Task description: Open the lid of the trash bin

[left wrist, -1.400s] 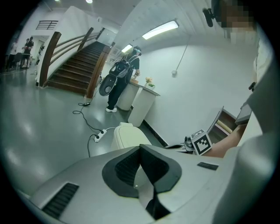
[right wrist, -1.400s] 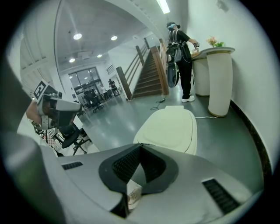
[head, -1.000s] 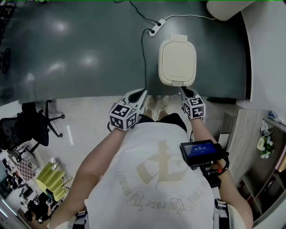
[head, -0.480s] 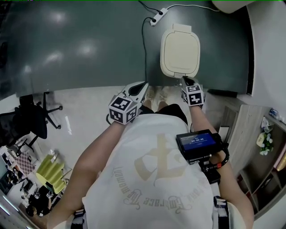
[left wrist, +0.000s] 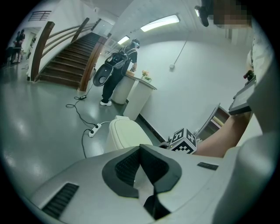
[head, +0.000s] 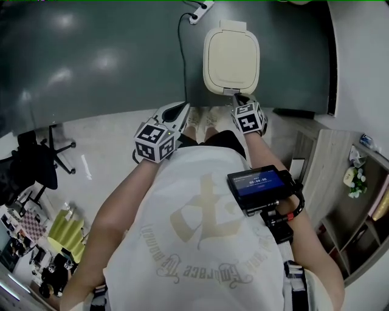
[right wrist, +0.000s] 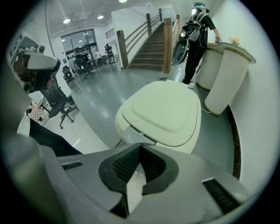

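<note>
A cream trash bin with its lid [head: 231, 51] down stands on the dark floor just ahead of the person's feet. In the head view my right gripper [head: 236, 96] is shut, and its tip sits at the front edge of the bin. The right gripper view shows the lid [right wrist: 164, 111] flat and close beyond the shut gripper [right wrist: 140, 145]. My left gripper [head: 182, 108] is also shut with nothing in it, held left of the bin and short of it. From the left gripper view the bin [left wrist: 127, 133] lies beyond the gripper [left wrist: 140, 146].
A black cable and white power strip [head: 197, 9] lie left of the bin. A wooden shelf unit [head: 340, 200] and white wall close the right side. An office chair [head: 36, 164] stands far left. A person [right wrist: 199, 30] stands at a round white counter [right wrist: 225, 74] behind the bin.
The person has stepped toward the bin. My right gripper has moved forward to the bin's front edge, and the left has come forward with it. The lid stays down.
</note>
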The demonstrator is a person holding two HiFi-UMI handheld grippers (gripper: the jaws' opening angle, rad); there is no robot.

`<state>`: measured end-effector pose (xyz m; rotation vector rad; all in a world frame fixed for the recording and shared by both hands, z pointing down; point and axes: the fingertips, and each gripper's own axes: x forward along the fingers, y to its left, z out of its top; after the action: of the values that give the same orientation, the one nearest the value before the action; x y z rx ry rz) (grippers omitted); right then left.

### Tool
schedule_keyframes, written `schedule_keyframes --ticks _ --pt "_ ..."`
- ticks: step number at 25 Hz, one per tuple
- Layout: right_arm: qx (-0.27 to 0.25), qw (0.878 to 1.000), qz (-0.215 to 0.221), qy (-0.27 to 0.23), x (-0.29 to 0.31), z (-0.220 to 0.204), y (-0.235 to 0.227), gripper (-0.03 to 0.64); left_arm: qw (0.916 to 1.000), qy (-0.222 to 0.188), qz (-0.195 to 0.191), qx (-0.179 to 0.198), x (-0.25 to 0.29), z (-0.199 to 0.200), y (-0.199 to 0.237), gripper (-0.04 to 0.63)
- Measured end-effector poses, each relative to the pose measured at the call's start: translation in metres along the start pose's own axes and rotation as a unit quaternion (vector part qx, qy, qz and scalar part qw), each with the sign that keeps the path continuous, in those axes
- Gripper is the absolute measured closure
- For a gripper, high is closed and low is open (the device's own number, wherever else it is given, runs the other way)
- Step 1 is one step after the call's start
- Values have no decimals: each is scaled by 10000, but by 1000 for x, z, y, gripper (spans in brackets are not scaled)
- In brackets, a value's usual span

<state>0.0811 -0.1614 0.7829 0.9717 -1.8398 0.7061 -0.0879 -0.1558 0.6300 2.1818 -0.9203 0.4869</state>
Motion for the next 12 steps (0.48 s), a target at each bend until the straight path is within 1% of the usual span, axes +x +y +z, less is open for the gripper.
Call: schedule_keyframes --ticks 3,6,8,10,12 --pt "-97 9998 -99 109 0 0 2 611 10000 19 -9 1 0 0 0 583" --pt "-260 9993 -227 129 1 0 4 609 10000 17 16 5 0 0 2 583" --pt "-279 9990 -321 124 0 -2 1 609 10000 7 17 3 1 1 0 583" --pt "-260 9991 -313 92 -1 -3 0 609 10000 2 13 5 1 1 -1 583" --pt "-249 9994 -215 118 1 -6 3 609 10000 1 22 1 0 0 -1 583"
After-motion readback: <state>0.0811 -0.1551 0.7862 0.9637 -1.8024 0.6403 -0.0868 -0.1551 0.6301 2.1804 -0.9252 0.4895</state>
